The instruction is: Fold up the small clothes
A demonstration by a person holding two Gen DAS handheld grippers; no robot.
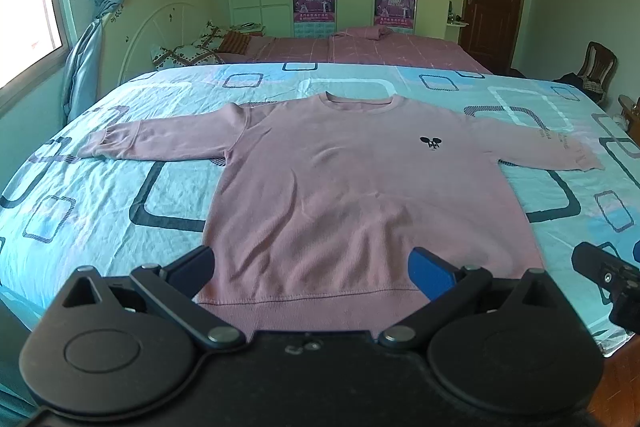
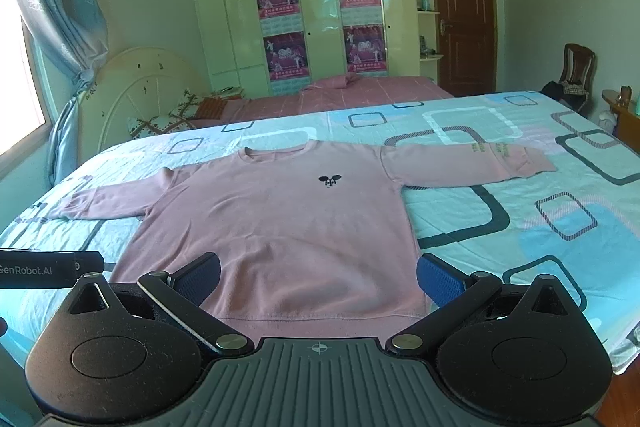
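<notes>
Both claws spread wide, empty: left gripper (image 1: 312,273) and right gripper (image 2: 318,279) hover over the hem of the flat pink long-sleeved knit sweatshirt (image 1: 360,187), collar straight ahead, sleeves stretched crosswise.

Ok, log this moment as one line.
sweatshirt flat on bed, unfolded | left gripper open, empty | right gripper open, empty

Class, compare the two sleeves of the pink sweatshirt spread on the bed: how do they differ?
The sleeve on the picture's right carries printed lettering near its cuff; the sleeve on the picture's left is plain. The right-hand one lies over dark-outlined squares of the bedsheet; the left-hand one reaches the sheet's window-side edge. Both are pink and spread outward.
</notes>
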